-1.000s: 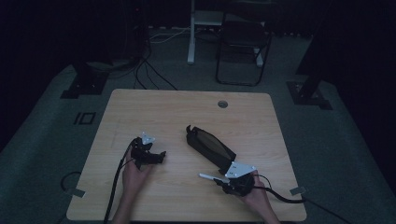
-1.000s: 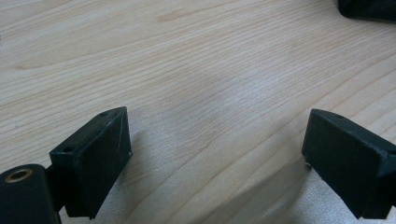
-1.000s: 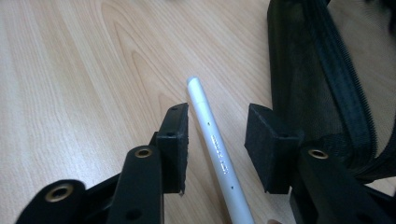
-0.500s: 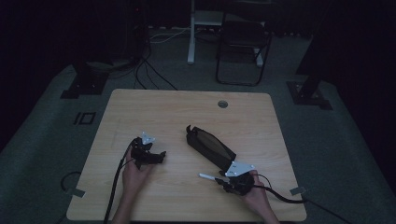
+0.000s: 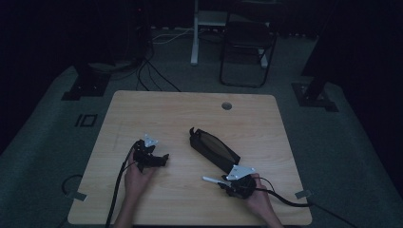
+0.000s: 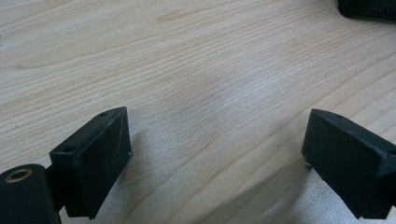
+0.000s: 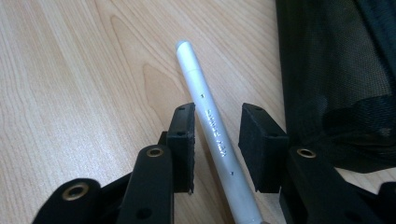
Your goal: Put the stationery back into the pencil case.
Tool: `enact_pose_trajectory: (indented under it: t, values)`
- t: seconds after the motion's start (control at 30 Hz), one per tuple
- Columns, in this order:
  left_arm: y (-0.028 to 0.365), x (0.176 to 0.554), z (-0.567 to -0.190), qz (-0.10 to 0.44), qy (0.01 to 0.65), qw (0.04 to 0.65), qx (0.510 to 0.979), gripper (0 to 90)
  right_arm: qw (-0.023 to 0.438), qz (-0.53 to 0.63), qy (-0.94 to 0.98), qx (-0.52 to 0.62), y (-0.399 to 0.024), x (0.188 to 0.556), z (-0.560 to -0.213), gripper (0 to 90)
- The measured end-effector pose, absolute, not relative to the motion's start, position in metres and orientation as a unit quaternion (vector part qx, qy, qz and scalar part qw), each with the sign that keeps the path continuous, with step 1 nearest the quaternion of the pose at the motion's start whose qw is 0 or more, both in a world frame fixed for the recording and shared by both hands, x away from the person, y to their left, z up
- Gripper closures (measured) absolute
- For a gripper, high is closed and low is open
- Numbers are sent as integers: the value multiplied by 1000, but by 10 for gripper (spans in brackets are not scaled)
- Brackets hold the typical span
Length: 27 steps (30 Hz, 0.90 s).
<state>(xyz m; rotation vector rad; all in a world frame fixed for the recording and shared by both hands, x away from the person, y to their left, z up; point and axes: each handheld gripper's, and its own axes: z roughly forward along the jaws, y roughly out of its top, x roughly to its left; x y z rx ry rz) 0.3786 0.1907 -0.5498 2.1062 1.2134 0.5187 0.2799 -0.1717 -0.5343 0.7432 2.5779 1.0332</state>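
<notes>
My right hand-held gripper (image 7: 217, 149) sits around the white pen (image 7: 212, 135), not squeezing yet, ready to grab. My left hand-held gripper (image 6: 219, 158) waits wide open over the desk (image 5: 266, 123).

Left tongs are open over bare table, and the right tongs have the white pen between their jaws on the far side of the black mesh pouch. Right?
Not quite: the high view shows the slim white plastic pen on the near side of the black mesh pouch, between the right tongs. The left tongs are indeed open over bare wooden table.

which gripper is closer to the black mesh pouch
Right. The right gripper sits just beside the near end of the black mesh pouch, with a white pen between its fingers. The left gripper lies farther off across bare table, fingers apart.
</notes>
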Motion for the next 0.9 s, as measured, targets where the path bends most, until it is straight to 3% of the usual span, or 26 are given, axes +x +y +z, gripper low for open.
enact_pose_trajectory:
  t: [0.9]
  values:
    - [191, 379, -550, 198, 462, 322, 802, 83, 128, 339, 896, 257, -168, 278, -541, 708]
